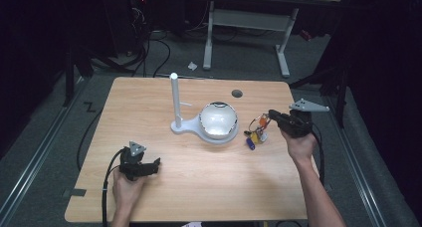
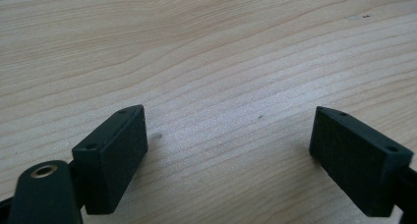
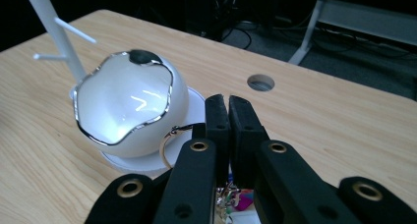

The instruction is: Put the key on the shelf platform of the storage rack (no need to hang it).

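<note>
A bunch of keys (image 1: 256, 131) on a metal ring (image 3: 165, 146), with blue, yellow and orange tags, hangs at the tip of my right gripper (image 1: 271, 114). That gripper (image 3: 228, 104) is shut, the ring caught at its left jaw, just right of a white egg-shaped bowl (image 1: 218, 120) with a chrome rim (image 3: 123, 106). The bowl sits on a white stand whose upright post (image 1: 175, 100) carries thin pegs (image 3: 74, 30). My left gripper (image 1: 157, 164) rests near the table's front left, open over bare wood (image 2: 228, 112).
The wooden table (image 1: 199, 187) has a round cable hole (image 1: 237, 93) behind the bowl. Beyond the far edge lie floor cables and a white desk frame (image 1: 249, 23).
</note>
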`<state>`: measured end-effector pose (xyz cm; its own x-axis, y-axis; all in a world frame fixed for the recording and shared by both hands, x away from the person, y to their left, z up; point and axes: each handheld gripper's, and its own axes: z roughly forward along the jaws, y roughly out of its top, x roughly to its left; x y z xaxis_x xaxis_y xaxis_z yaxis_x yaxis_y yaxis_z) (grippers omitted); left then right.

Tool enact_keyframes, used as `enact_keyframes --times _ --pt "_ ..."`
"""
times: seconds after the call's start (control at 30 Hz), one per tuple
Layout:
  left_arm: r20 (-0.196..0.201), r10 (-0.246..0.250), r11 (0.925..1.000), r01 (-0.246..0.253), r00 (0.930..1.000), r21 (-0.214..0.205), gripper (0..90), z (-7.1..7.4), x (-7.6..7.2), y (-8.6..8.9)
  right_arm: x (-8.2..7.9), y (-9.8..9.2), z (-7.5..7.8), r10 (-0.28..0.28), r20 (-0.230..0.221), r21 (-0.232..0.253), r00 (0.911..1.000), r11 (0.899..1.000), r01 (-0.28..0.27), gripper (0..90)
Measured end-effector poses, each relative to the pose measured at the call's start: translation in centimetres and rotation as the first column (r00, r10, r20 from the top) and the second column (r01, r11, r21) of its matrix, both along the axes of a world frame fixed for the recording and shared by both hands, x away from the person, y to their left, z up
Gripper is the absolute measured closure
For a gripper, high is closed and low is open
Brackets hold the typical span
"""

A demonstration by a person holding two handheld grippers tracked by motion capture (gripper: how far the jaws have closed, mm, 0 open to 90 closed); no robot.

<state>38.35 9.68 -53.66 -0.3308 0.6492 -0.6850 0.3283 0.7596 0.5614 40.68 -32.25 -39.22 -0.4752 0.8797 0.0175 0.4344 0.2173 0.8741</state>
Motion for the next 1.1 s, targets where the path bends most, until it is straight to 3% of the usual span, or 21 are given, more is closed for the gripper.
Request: enact_keyframes --times 0.43,0.7,0.93,1.1 --pt "0.0 0.001 1.0 -0.001 1.0 -0.001 14.9 0.0 0.0 0.0 -1.6 0.6 4.0 0.069 0.083 0.039 0.9942 0.997 -0.072 88.8" --pt "0.0 0.001 1.0 -0.001 1.0 0.0 14.9 0.0 0.0 0.0 -1.9 1.8 6.3 0.118 0.106 0.045 0.9874 0.991 -0.123 88.8" --pt "-0.001 0.003 1.0 -0.003 1.0 -0.004 15.2 0.0 0.0 0.0 -1.5 3.3 7.8 0.174 0.113 0.06 0.9783 0.982 -0.181 88.8" --pt "0.003 -0.005 1.0 0.005 1.0 0.001 15.4 0.0 0.0 0.0 -1.2 4.7 9.2 0.225 0.116 0.091 0.9673 0.967 -0.236 88.7"
